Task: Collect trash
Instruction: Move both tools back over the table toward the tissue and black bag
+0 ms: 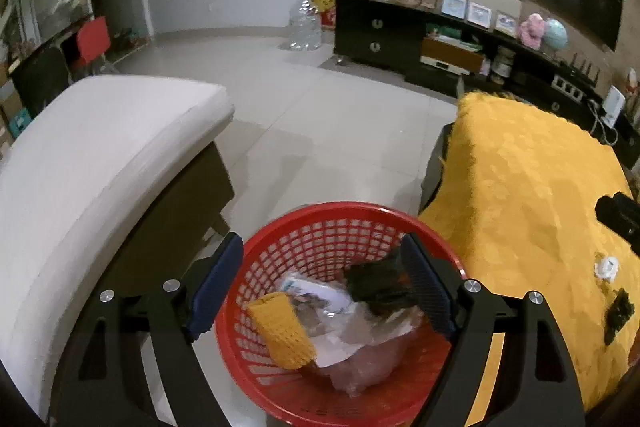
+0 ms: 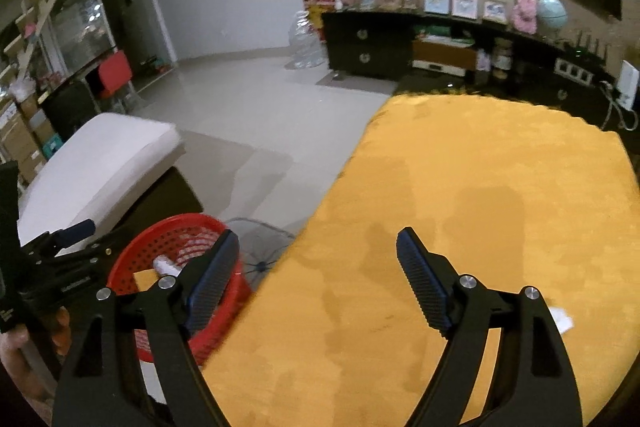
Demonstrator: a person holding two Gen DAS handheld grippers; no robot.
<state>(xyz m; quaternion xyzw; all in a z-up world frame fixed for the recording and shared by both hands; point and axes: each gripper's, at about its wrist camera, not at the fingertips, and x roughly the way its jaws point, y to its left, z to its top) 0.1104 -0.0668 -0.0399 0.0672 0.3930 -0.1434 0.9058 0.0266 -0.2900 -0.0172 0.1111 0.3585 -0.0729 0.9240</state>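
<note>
A red mesh basket (image 1: 320,227) stands on the floor beside the yellow-covered table (image 1: 532,187). It holds a yellow foam net (image 1: 280,331), white paper and clear plastic (image 1: 360,339), and a dark wrapper (image 1: 376,287). My left gripper (image 1: 322,247) is open above the basket, the dark wrapper against its right finger. A small white scrap (image 1: 606,267) and a dark scrap (image 1: 618,311) lie on the table. My right gripper (image 2: 318,243) is open and empty over the table's edge (image 2: 440,227). The basket (image 2: 140,259) and the left gripper (image 2: 76,231) show at the lower left of the right wrist view. A white paper piece (image 2: 562,319) lies behind the right finger.
A white cushioned seat (image 1: 100,163) stands left of the basket. A black TV cabinet (image 1: 380,35) with frames and toys lines the far wall. A large water bottle (image 1: 306,23) stands on the tiled floor. A fan grille (image 2: 260,247) lies on the floor between basket and table.
</note>
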